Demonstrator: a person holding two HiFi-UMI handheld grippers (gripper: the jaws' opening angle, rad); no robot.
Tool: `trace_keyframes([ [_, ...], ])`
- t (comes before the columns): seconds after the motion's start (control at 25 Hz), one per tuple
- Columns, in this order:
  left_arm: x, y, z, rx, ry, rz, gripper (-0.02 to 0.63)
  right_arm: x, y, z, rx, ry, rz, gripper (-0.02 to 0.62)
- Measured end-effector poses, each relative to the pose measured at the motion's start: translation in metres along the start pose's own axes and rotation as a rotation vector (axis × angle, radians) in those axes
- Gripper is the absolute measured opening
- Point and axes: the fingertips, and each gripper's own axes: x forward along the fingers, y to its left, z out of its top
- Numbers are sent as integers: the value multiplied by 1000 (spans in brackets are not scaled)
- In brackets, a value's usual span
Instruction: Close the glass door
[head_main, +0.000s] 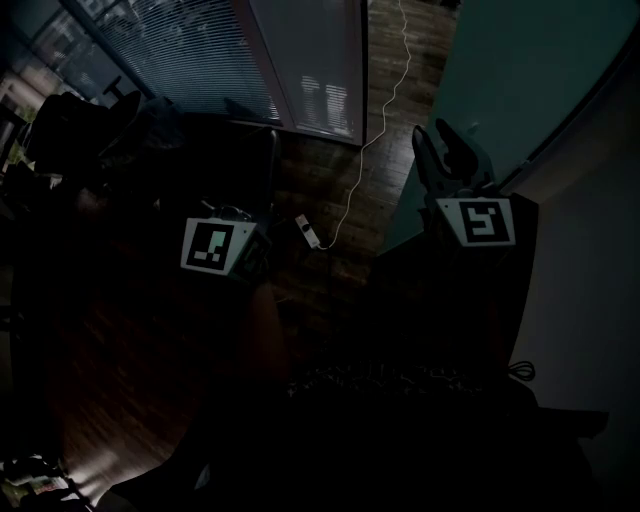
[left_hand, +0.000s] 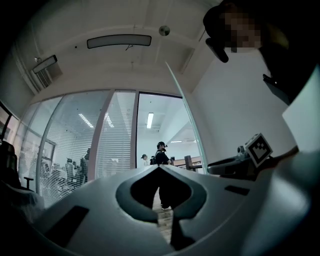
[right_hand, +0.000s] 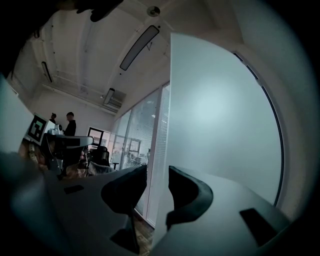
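Glass door (right_hand: 225, 115) stands swung away from its doorway, a frosted grey-teal panel filling the right of my right gripper view. My right gripper (right_hand: 157, 172) sits at the door's free edge. Its fingers are a narrow gap apart and the edge lines up with that gap, the right-hand finger in front of the panel. I cannot tell whether either finger touches the glass. In the head view this gripper shows over the door's face, close to that edge.

My left gripper (left_hand: 160, 168) is off to the left of the door, apart from it, pointing at the open doorway (left_hand: 162, 135). Its fingers meet at the tips with nothing between them. Beyond the door, through the doorway, a person (left_hand: 161, 156) stands in a brighter room. Left of the door runs a glass wall with blinds (left_hand: 117, 135). On the wooden floor (head_main: 340, 150) near the door's foot trails a white cable (head_main: 384, 110).
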Motion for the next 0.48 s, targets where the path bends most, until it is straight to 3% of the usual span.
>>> trace_keyframes([
  [0.48,29,26,-7,5,-5,22,2,56,3,-7,-12,22,73,135],
])
